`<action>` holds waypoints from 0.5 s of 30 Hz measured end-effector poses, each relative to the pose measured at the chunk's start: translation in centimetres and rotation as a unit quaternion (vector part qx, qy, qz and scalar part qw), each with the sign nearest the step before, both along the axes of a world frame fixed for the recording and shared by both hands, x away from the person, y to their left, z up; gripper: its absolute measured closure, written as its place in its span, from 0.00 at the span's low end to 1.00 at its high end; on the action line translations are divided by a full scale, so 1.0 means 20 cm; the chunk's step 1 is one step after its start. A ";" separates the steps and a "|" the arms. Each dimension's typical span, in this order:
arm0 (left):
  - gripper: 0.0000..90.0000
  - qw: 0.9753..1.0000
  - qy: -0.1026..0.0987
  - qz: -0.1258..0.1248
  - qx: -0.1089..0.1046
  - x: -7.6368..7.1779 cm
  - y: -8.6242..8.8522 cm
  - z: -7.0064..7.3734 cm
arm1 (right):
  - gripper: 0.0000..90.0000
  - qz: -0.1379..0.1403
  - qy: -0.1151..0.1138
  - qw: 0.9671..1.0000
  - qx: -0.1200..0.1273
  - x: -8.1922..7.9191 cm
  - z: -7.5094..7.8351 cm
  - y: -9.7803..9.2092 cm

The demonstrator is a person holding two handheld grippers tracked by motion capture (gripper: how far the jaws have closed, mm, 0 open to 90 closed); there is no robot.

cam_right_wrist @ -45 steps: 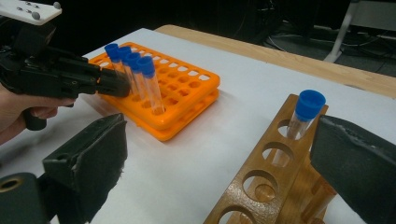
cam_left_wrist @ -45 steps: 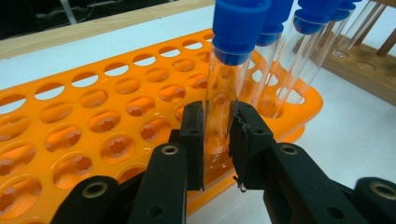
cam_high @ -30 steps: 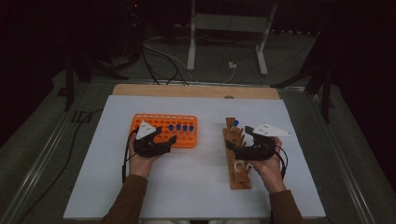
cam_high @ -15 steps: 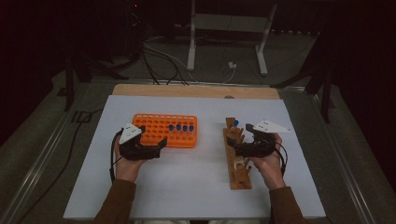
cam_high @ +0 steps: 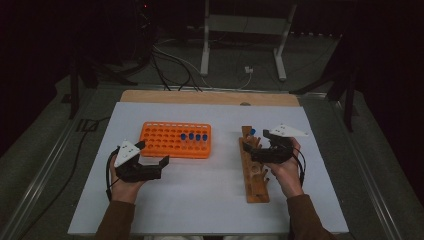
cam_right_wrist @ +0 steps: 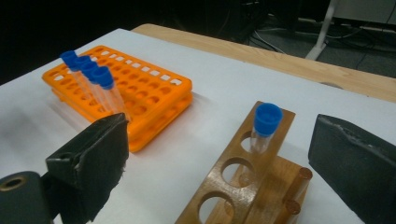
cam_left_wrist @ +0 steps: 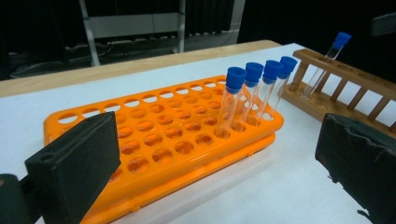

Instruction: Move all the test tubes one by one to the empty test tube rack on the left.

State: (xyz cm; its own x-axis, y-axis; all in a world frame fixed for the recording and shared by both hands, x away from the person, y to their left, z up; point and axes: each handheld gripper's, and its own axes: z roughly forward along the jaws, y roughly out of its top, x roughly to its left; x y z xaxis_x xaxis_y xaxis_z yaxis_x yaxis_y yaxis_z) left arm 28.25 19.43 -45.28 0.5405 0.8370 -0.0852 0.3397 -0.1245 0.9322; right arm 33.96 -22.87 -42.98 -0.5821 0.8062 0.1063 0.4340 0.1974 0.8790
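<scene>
An orange tube rack [cam_high: 170, 142] lies left of centre on the white table, with several blue-capped clear tubes [cam_high: 192, 137] standing at its right end. My left gripper [cam_high: 152, 154] is open just in front of the rack's near left corner, holding nothing. From the left gripper view, the rack [cam_left_wrist: 163, 140] and its tubes [cam_left_wrist: 254, 93] lie beyond the spread jaws. A wooden rack [cam_high: 256, 172] runs front to back on the right, and one blue-capped tube [cam_high: 252, 133] stands at its far end. My right gripper [cam_high: 257, 146] is open over this rack, and the tube [cam_right_wrist: 265, 125] stands between its jaws, untouched.
The white table top [cam_high: 210, 200] has a wooden strip [cam_high: 210, 97] along its far edge. Beyond it are a metal stand [cam_high: 242, 35] and cables [cam_high: 170, 65] on the dark floor. A cable [cam_high: 107, 172] loops from my left gripper.
My left gripper has drawn back from over the orange rack to its near left corner, staying open. The right gripper has hardly moved.
</scene>
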 end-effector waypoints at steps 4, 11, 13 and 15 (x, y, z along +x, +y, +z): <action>0.01 1.000 -0.009 0.004 0.000 -0.03 0.02 0.01 | 0.07 -0.005 0.004 1.000 -0.001 0.03 -0.01 -0.01; 0.01 1.000 -0.011 0.012 -0.004 -0.04 0.05 0.01 | 0.13 -0.011 0.017 1.000 -0.010 0.08 -0.05 -0.02; 0.01 1.000 -0.010 0.013 -0.005 -0.04 0.05 0.01 | 0.16 -0.013 0.022 1.000 -0.014 0.10 -0.06 -0.02; 0.01 1.000 -0.008 0.012 -0.004 -0.04 0.04 0.01 | 0.18 -0.013 0.026 0.999 -0.020 0.11 -0.07 -0.02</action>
State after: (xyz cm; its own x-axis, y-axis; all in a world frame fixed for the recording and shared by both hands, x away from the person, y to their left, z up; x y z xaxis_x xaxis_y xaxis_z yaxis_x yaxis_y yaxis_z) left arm 27.45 20.28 -45.17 0.5214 0.8492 -0.0839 0.3269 -0.1080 0.9389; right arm 36.21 -23.23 -44.47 -0.5552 0.8253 0.1032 0.4844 0.2200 0.8468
